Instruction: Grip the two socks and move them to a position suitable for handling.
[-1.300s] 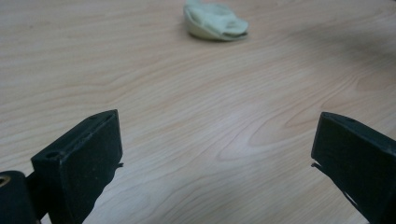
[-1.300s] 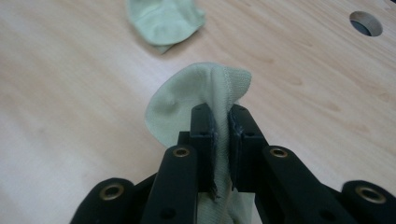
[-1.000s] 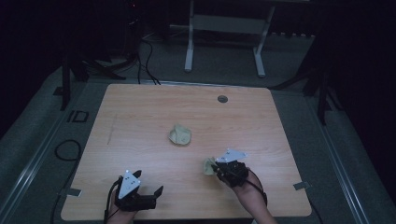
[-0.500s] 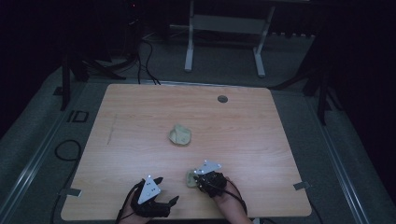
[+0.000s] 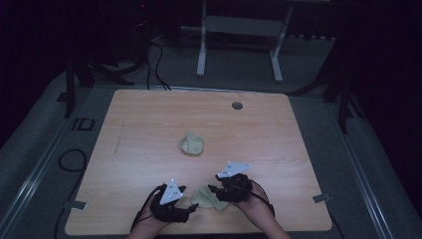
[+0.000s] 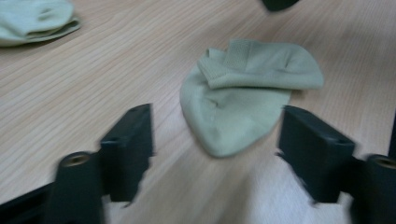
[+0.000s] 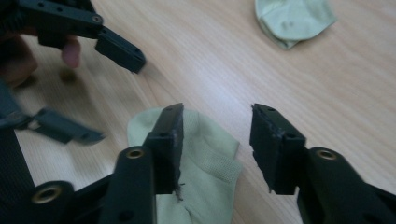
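A folded pale green sock (image 5: 206, 197) lies flat near the table's front edge, between my two grippers. My left gripper (image 5: 189, 199) points at it from the left. In the left gripper view its jaws have just been closing, and the sock's tip (image 6: 233, 126) lies between them untouched. My right gripper (image 7: 219, 140) hangs over the sock's other end. Its jaws have just been opening; one finger (image 7: 170, 135) sits over the cloth (image 7: 205, 172) and the gap holds nothing. A second folded sock (image 5: 191, 144) rests at the table's middle.
The wooden table (image 5: 149, 129) has a round grommet (image 5: 237, 105) at the back right. A cable loop (image 5: 69, 160) lies on the floor at the left. A metal stand (image 5: 239, 45) rises beyond the far edge. The person's hands come in at the front edge.
The right gripper carried the sock leftward toward the front centre and then opened, leaving it on the table. The left gripper moved right toward the sock and its jaws narrowed.
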`<action>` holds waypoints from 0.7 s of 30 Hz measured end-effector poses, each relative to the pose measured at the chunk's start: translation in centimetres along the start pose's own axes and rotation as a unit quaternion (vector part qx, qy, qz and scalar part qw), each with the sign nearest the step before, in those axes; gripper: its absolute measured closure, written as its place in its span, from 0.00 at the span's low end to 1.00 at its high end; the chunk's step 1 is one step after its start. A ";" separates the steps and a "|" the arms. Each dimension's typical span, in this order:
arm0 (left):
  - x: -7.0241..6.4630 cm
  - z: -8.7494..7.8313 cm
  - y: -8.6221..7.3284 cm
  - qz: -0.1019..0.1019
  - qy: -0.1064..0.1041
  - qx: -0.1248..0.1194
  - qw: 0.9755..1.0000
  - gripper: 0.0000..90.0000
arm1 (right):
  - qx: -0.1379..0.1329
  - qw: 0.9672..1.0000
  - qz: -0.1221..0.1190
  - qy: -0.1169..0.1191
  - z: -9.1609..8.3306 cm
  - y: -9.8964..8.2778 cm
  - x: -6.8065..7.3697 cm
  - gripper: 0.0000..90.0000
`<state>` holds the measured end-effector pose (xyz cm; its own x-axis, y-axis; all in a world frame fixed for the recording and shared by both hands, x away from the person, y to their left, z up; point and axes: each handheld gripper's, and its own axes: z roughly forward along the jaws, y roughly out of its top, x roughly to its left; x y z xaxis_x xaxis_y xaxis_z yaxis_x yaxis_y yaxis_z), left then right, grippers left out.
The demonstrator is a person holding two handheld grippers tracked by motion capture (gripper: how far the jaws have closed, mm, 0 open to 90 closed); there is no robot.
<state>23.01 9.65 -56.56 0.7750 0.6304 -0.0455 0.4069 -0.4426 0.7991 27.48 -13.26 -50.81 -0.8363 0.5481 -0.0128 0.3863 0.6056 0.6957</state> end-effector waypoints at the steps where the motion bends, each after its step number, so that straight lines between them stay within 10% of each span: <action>1: 0.1 0.4 0.2 0.004 0.004 0.007 1.000 0.38 | 0.010 1.000 -0.026 0.008 1.0 -0.5 0.0 0.67; 7: 0.3 2.4 1.2 0.009 0.019 0.050 0.999 0.61 | 0.047 0.997 -0.054 0.013 3.5 -1.5 0.2 0.70; 16: 0.2 3.1 2.0 0.008 0.009 0.062 0.998 0.90 | 0.069 0.996 -0.045 0.038 4.1 -1.9 -0.1 0.88; 21: 0.0 3.0 2.0 0.007 0.019 0.055 0.998 0.96 | 0.067 0.996 -0.064 0.014 3.7 -1.7 0.6 0.94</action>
<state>25.26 6.87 -56.77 0.7633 0.6460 -0.0096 0.4480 -0.5185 0.7284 27.82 -11.82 -54.68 -0.8917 0.4464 -0.0745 0.3225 0.7423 0.5874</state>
